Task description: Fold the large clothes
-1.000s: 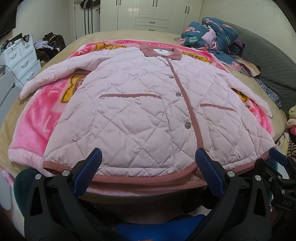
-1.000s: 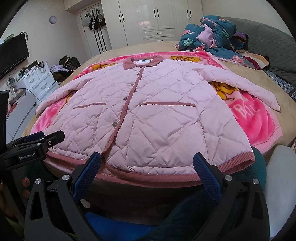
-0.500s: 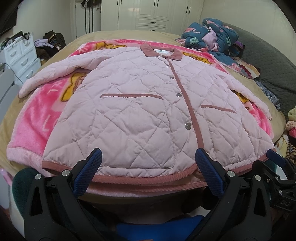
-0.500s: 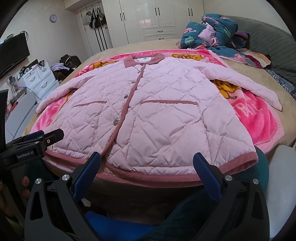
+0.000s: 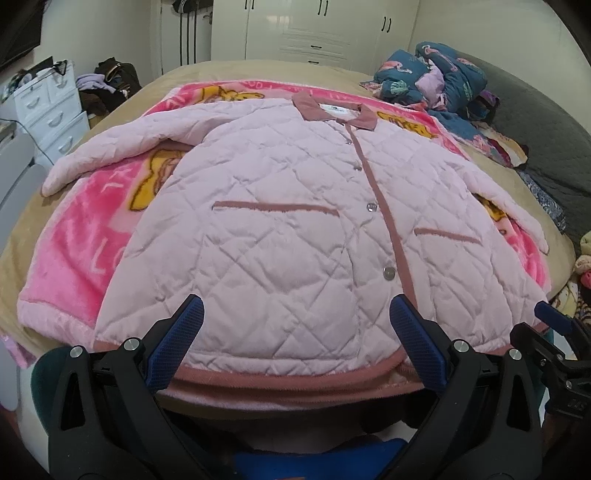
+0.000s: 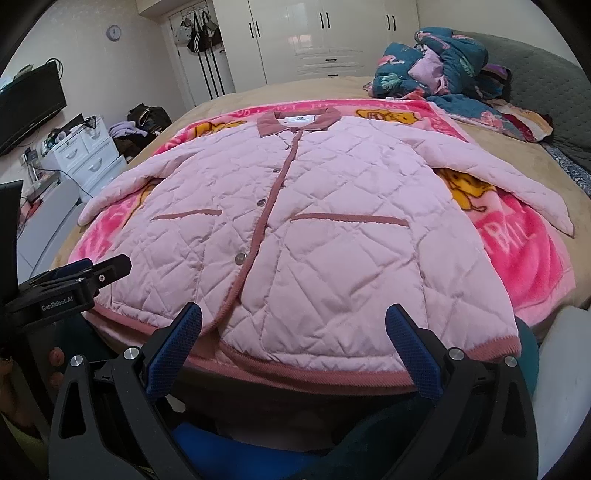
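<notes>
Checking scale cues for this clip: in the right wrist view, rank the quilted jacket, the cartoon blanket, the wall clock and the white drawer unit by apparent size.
1. pink quilted jacket
2. pink cartoon blanket, as far as it shows; the jacket hides its middle, so this order is unsure
3. white drawer unit
4. wall clock

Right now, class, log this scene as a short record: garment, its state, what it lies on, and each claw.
garment: pink quilted jacket
state: spread flat, front up, buttoned, sleeves out
lies on: pink cartoon blanket on the bed
left claw: open, at the hem, holding nothing
right claw: open, at the hem, holding nothing
nearby: heap of bedding
</notes>
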{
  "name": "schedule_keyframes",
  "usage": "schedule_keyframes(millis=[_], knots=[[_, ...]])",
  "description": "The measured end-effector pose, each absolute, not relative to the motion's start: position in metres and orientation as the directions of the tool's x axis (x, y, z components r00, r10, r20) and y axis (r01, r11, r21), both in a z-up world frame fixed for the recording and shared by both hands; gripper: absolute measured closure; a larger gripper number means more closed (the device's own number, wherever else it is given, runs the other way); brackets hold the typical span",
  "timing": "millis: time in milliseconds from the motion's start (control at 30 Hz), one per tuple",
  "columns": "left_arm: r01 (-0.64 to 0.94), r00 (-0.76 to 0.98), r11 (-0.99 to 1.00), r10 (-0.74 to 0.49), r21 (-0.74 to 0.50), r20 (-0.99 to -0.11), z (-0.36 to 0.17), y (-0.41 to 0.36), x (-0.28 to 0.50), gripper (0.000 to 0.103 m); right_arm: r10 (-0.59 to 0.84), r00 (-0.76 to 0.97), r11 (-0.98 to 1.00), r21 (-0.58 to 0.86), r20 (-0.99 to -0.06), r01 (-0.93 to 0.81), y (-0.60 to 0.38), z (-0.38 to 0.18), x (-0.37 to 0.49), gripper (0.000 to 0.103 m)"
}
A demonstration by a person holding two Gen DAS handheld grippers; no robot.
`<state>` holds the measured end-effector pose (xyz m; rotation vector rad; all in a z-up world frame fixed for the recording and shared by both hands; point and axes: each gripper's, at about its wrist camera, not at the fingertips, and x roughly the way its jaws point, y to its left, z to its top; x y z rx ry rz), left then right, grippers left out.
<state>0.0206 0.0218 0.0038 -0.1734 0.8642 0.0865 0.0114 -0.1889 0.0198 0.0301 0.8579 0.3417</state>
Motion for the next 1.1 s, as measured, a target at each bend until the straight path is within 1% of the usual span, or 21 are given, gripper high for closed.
schedule_keyframes(millis=[667,1100], knots=[[-0.147,0.657,0.981,-0.002,-0.131,-0.754,0.035,0.024,0.068,0.009,0.331,0.611,0.94,0.196,-0.719,-0.279,-0.19,0.06,0.068,0.004],[-0.13,0.666,0.981,-0.021,-0.144,-0.745,0.055,0.02,0.118,0.008,0.315,0.631,0.948,0.199,-0.709,-0.249,-0.2,0.081,0.111,0.004]])
